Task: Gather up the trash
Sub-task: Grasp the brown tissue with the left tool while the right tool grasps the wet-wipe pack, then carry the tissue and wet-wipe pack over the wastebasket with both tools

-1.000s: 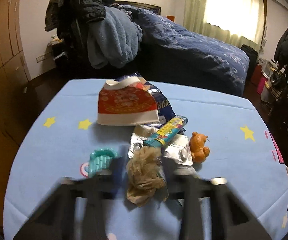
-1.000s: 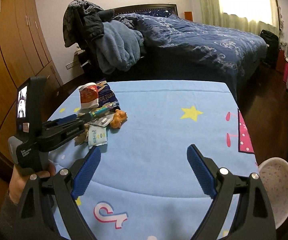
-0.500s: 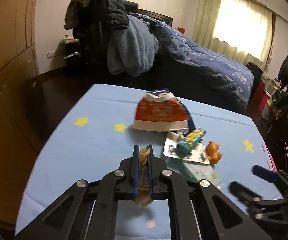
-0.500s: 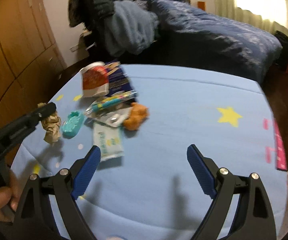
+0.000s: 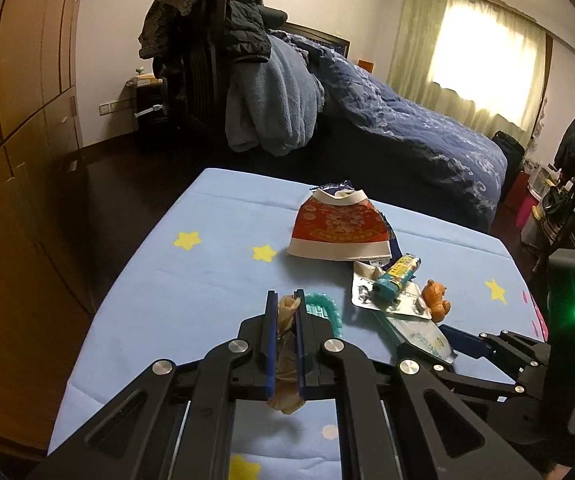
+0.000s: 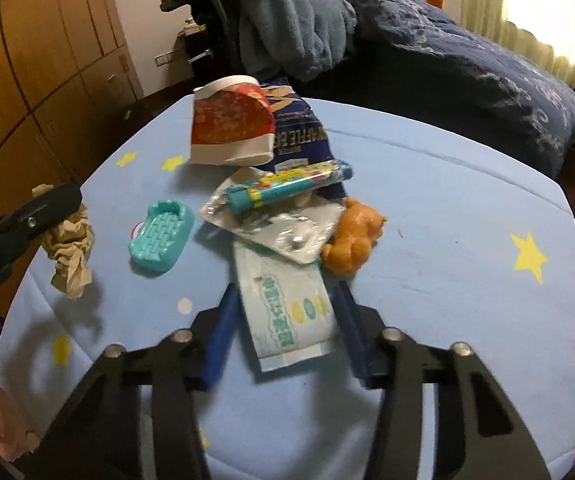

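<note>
Left gripper (image 5: 286, 304) is seen clamped on a crumpled brown paper wad (image 5: 286, 354), which is pinched between the blue pads and hangs out below them, lifted off the cloth. In the right wrist view the same wad (image 6: 70, 249) is seen dangling from the black finger at the left edge, above the light blue star-print tablecloth (image 6: 447, 208).

Right gripper (image 6: 283, 300) is recorded with jaws closing around a white wet-wipe packet (image 6: 283, 304) printed with teal characters. The packet lies flat on the cloth between the two blue pads; a narrow gap is seen on each side, so contact cannot be confirmed.

Remaining trash is clustered just beyond the packet: a silver blister pack (image 6: 283, 226) overlapping the packet's far end, a teal and yellow tube (image 6: 287, 186) laid across the blister pack, a dark blue snack bag (image 6: 303, 142) beneath, and a red and white paper cup (image 6: 229, 126) on its side at the far end.

A teal soap dish (image 6: 162, 234) is noted just left of the pile, and an orange bear figure (image 6: 353, 242) touching the blister pack on the right.

A bed with a dark blue quilt (image 5: 407, 120) is seen behind the table, and a wooden wardrobe (image 5: 15, 120) at left.
</note>
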Demonstrator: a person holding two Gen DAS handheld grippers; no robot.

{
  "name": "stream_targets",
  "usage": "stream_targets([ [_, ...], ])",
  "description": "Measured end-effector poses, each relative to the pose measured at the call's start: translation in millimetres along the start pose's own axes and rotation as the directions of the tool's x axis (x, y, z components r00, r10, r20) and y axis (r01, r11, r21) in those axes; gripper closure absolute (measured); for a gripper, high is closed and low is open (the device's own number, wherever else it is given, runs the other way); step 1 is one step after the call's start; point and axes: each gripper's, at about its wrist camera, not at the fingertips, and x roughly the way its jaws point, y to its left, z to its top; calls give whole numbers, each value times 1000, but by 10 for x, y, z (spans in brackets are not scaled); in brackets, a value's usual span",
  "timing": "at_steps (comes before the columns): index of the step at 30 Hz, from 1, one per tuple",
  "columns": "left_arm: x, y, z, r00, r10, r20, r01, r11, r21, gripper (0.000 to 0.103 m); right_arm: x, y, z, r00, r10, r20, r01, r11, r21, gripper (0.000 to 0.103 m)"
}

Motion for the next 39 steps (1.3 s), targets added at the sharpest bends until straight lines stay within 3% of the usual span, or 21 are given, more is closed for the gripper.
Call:
stream_targets([
  [13, -315, -214, -44, 998, -51, 34, 50, 998, 29, 95, -630, -169, -373, 995, 74, 71, -77, 996, 39, 61],
  [20, -374, -498, -119, 996, -90, 27, 88, 994, 67, 95, -924, -403, -573, 993, 47, 110, -56, 995, 85, 61],
  [39, -424, -832, -194, 997, -78, 27, 73, 988, 133, 94, -1251, -1031, -1008, 990, -7, 141, -29, 969, 246, 61],
])
